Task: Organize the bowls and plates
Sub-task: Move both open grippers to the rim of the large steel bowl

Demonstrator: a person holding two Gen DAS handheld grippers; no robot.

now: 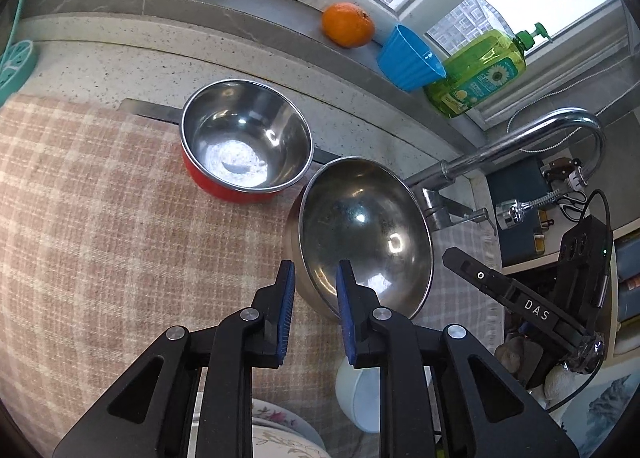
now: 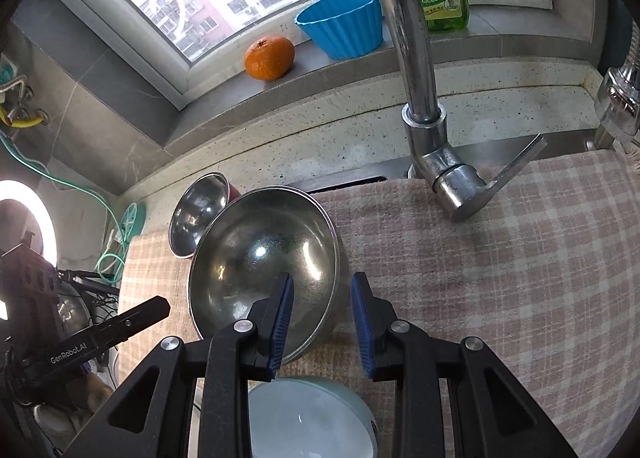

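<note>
Checked cloth (image 1: pixel 100 193) covers the table across the left and centre of the left wrist view, and on it sit the two things you are sorting: a plain steel bowl (image 1: pixel 364 230) at centre frame and a red-sided steel bowl (image 1: pixel 244 145) just up and left of it, their rims close together or touching. The steel bowl looks tilted, its mouth turned toward you. What the coming move turns on is which rim each tool has. Your left tool (image 1: pixel 316 306) sits at the bowl's near-left rim, low in the centre of that view, with one blue pad inside the bowl and the other outside; the pads are parted with the rim between them, not pressing on it as far as you can see. In the right wrist view your right tool (image 2: pixel 322 310) straddles the near-right rim in the same way, jaws spread, left pad over the bowl's inside and right pad off to the outside over the cloth. Both tools are equally near this bowl; the red one lies beyond it, on your left tool's side. A pale bowl (image 2: pixel 312 414) lies at the bottom of the frame.
</note>
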